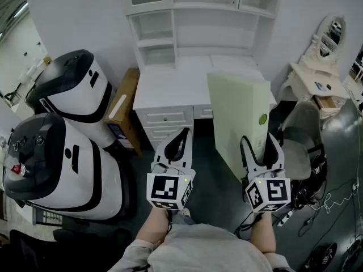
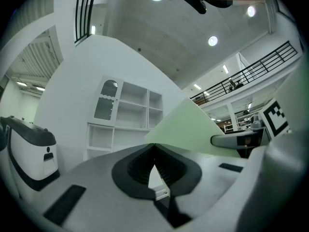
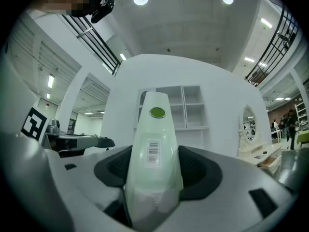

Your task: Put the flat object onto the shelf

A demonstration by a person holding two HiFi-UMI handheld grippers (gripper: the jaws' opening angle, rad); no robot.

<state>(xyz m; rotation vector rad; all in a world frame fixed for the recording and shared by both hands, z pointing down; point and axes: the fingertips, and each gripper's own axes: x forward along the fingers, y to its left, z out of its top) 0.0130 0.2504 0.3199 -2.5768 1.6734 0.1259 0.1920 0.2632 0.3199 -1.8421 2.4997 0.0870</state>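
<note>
The flat object is a pale green box (image 1: 235,109) with a green round sticker and a barcode label (image 3: 152,151). It stands upright on edge in front of me, and my right gripper (image 1: 260,141) is shut on its near narrow side, one pad against each face (image 3: 153,164). My left gripper (image 1: 182,135) hangs to its left with its jaws shut and nothing in them (image 2: 154,149); from there the green box (image 2: 186,129) shows at the right. Beyond both stands the white desk with open shelves (image 1: 170,33) above it.
Two large white-and-black machines (image 1: 74,89) (image 1: 51,163) stand at the left, with a cardboard box (image 1: 122,109) beside the desk. A vanity with an oval mirror (image 1: 326,50) and a grey chair (image 1: 300,146) are at the right. Cables (image 1: 329,203) lie on the floor.
</note>
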